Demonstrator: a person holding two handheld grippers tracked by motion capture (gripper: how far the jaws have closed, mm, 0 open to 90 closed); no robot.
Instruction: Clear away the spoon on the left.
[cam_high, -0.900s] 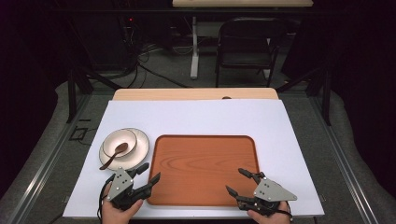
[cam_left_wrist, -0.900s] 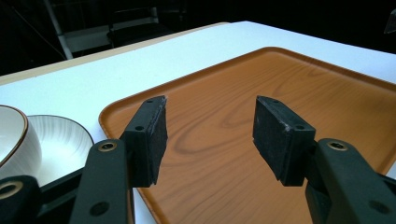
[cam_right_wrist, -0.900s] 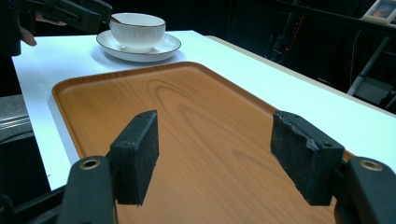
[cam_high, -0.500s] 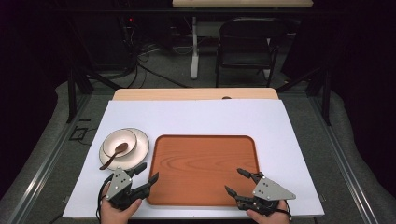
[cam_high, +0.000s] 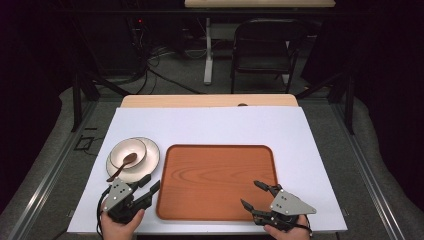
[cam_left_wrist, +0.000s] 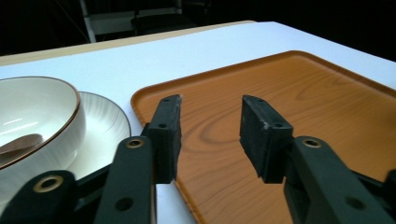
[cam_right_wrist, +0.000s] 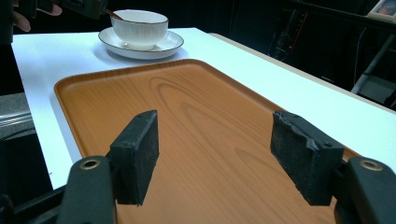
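An empty wood-grain tray lies in the middle of the white table cover. At its left stands a white bowl on a saucer, with a brown spoon resting in the bowl. My left gripper is open at the tray's near left corner, just below the saucer. In the left gripper view, the left gripper has nothing between its jaws, which point over the tray's left rim with the bowl beside them. My right gripper is open and empty over the tray's near right part.
The white cover has bare room behind and to the right of the tray. A strip of wooden tabletop shows at the far edge. A black chair and cables stand on the floor beyond the table.
My left gripper has drifted slightly left and toward the near edge. The right gripper has hardly moved. Both stay open.
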